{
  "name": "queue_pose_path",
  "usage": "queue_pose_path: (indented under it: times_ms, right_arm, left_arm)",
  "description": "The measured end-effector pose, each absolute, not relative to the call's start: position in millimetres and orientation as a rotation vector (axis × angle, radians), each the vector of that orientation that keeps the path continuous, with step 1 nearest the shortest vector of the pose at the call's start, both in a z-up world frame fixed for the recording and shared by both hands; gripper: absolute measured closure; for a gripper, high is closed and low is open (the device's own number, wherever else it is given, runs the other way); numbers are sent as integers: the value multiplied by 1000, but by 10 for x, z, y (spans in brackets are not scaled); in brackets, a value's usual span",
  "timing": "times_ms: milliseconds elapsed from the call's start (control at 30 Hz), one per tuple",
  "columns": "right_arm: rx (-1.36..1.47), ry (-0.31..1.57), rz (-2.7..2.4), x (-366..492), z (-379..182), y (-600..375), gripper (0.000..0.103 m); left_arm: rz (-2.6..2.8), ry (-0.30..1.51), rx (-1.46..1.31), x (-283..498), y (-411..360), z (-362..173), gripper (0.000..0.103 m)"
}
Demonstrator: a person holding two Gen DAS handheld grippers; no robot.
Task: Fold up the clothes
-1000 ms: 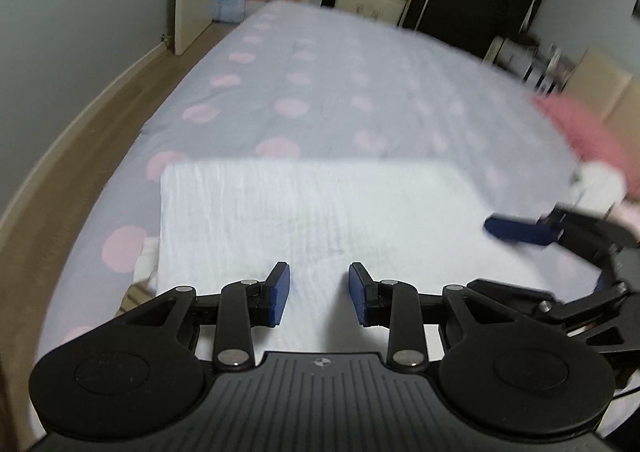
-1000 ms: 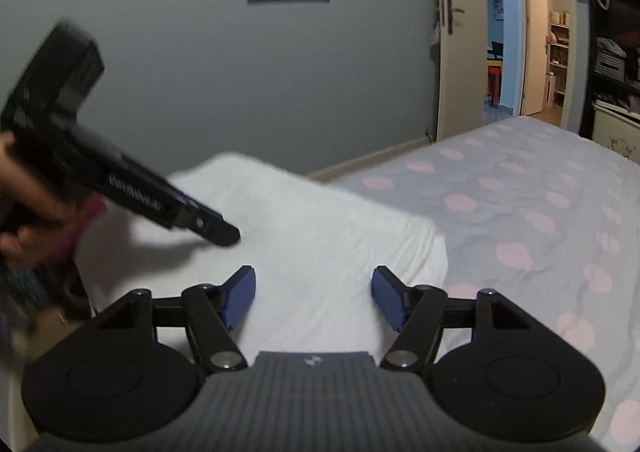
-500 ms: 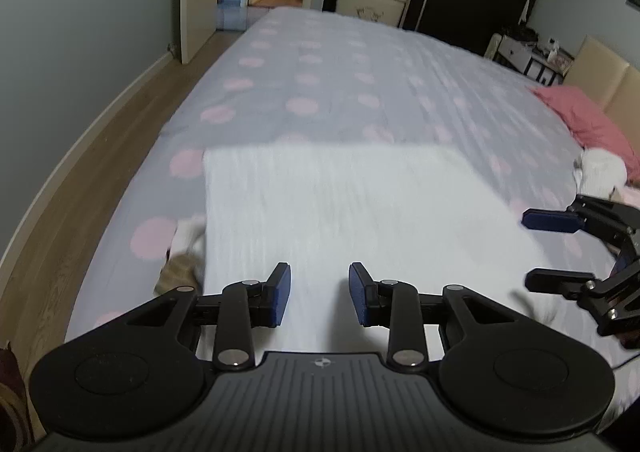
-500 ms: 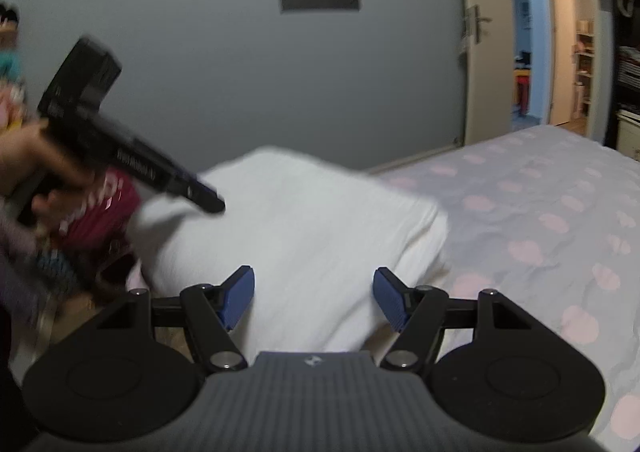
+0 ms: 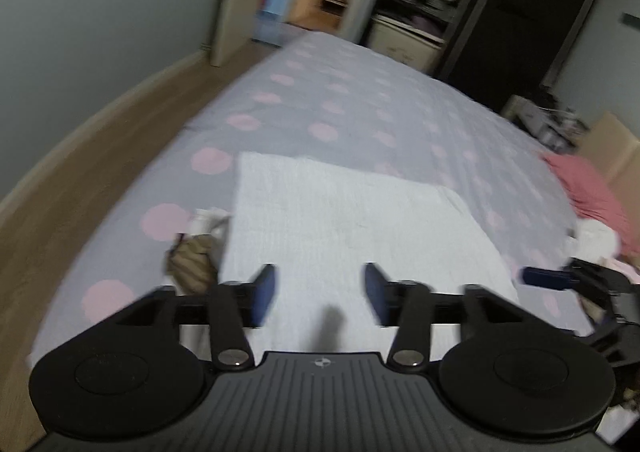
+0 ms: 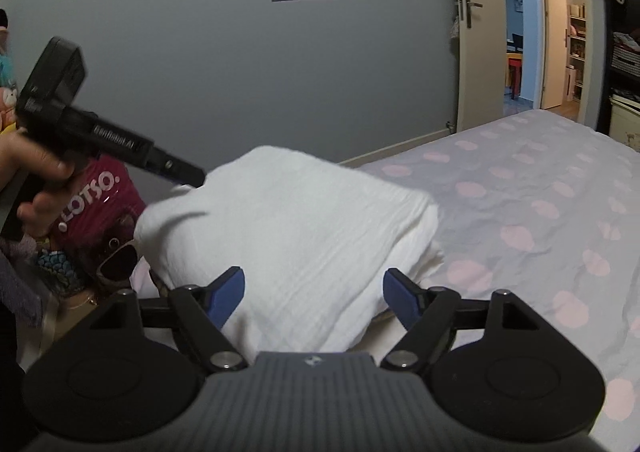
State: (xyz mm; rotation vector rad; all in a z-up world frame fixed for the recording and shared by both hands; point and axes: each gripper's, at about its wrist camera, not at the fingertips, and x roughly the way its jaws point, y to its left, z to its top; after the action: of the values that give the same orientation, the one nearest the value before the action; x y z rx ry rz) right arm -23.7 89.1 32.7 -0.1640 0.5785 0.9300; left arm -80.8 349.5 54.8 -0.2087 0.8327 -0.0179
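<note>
A folded white cloth [image 5: 360, 236] lies flat on the dotted bed cover, just beyond my left gripper [image 5: 320, 288], which is open with nothing between its blue pads. In the right wrist view the same white cloth [image 6: 296, 228] fills the middle, bulging over the bed's corner. My right gripper [image 6: 314, 292] is open above its near edge and holds nothing. A hand [image 6: 36, 172] holds the left gripper [image 6: 190, 175], whose tip is at the cloth's far left corner. One blue finger of the right gripper [image 5: 548, 278] shows at the cloth's right side.
The bed [image 5: 360, 104] with its grey, pink-dotted cover stretches away toward a dark wardrobe and an open door. A small brownish garment [image 5: 196, 256] lies left of the cloth. A pink pillow [image 5: 592, 188] is far right. A magenta item marked LOTSO [image 6: 100, 192] sits by the bed's corner.
My left gripper's jaws have spread wider and its view has tilted and blurred. In the right wrist view the left gripper has come closer to the cloth's far corner. The right gripper's opening is unchanged.
</note>
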Motion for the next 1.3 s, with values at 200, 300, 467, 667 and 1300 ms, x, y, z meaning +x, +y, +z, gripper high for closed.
queue_pose_path:
  times_ms: [200,300,467,667,1300]
  right_arm:
    - [-117,609,917,-345,528,790,12]
    - [-101,604,910,-422,622,701,10]
    - [-45,594,881,-520,727,590,4]
    - [-88,588,866,-608,715,666,4]
    - [-102,625,816,-557,637,777,3]
  left_arm:
    - [111,815,-192,-1029,3294,777,41]
    - [175,805,-183,-1139,3194,891,32]
    - [255,841,-93,-1276,2871,932,29]
    - [257,875,-96,-1207,2712,881,29]
    - [280,957,3,-1215,2464,744,29]
